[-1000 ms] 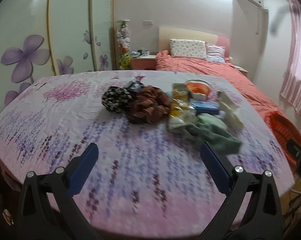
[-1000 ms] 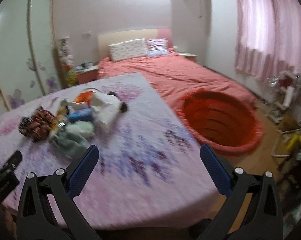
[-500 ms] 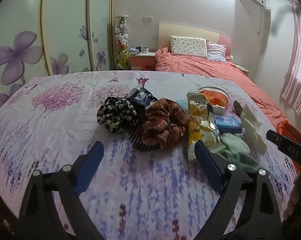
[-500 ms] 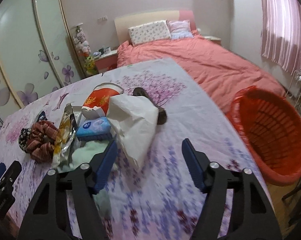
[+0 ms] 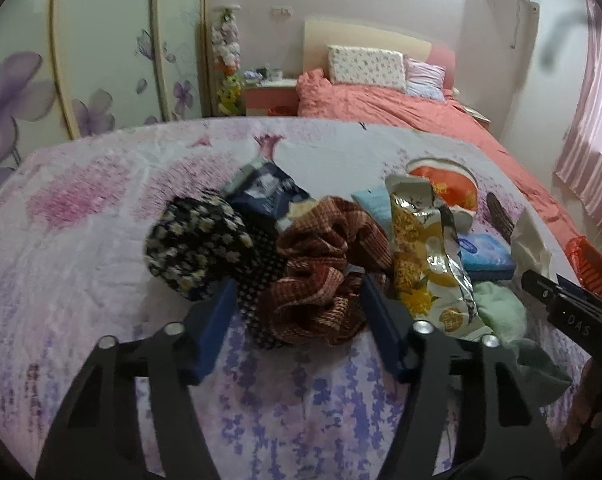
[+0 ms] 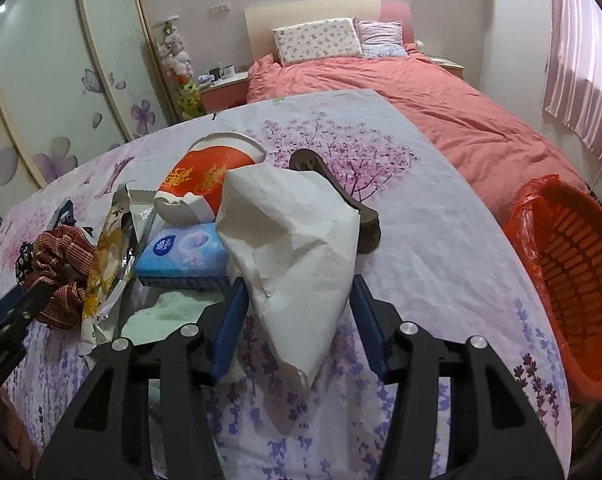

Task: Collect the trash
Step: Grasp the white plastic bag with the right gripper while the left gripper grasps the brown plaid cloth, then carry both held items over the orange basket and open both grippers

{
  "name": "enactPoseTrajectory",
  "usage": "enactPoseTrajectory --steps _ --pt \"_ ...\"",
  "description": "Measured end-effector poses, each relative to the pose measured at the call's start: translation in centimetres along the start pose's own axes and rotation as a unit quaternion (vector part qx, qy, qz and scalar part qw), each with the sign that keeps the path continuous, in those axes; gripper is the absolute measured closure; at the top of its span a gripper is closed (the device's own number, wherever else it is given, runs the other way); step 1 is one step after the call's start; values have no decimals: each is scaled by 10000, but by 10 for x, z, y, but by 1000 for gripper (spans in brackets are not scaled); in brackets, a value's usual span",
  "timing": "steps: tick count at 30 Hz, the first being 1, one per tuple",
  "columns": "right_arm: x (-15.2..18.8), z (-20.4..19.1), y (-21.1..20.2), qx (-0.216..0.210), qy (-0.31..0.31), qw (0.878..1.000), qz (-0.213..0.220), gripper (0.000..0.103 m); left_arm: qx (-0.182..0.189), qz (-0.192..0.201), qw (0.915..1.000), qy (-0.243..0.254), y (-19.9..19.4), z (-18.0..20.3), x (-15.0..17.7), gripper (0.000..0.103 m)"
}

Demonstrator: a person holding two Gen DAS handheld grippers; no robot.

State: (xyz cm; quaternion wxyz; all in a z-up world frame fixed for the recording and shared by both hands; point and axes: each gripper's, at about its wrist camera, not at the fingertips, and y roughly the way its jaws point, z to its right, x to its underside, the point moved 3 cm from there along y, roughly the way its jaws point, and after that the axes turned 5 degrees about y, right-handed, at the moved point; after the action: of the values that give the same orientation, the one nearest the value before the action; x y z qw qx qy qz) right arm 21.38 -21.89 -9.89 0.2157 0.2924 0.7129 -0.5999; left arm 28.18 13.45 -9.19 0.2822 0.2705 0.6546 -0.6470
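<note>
A pile lies on the floral sheet [image 5: 81,240]. My left gripper [image 5: 297,288] is closing; its blue pads flank a brown checked scrunchie [image 5: 321,272], which lies partly on a black dotted one [image 5: 261,264], and do not clamp it. A black daisy scrunchie [image 5: 197,244], a dark blue packet [image 5: 265,192] and a yellow snack wrapper [image 5: 425,248] lie around them. My right gripper [image 6: 299,284] is closing too, with a crumpled white paper bag [image 6: 297,232] between its pads, unclamped. Behind the bag lie a crushed red paper cup [image 6: 205,176] and a blue tissue pack [image 6: 181,252].
A red basket [image 6: 573,272] lined with a red bag stands on the floor off the sheet's right edge. A brown hair clip [image 6: 341,188] lies behind the paper bag and a green cloth [image 6: 161,312] in front of the tissue pack. A coral bed [image 6: 441,100] is beyond.
Both grippers have come forward and down to the pile with their jaws narrowing. The right one swung left from the basket to the white paper bag; the left one now straddles the brown scrunchie.
</note>
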Motion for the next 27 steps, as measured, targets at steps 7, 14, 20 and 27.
enactPoseTrajectory --steps 7,14,20,27 --pt "-1 2 -3 -93 62 9999 48 52 144 -20 9999 19 5 1 -1 72" --pt "-2 6 -16 -132 135 9996 197 52 199 104 9997 63 -7 3 0 81" --pt "-3 11 -26 -144 181 9992 329 52 243 308 9992 44 -25 8 -3 83" --pt "-5 20 -36 -150 289 9983 481 52 269 617 9977 78 -53 14 -14 83"
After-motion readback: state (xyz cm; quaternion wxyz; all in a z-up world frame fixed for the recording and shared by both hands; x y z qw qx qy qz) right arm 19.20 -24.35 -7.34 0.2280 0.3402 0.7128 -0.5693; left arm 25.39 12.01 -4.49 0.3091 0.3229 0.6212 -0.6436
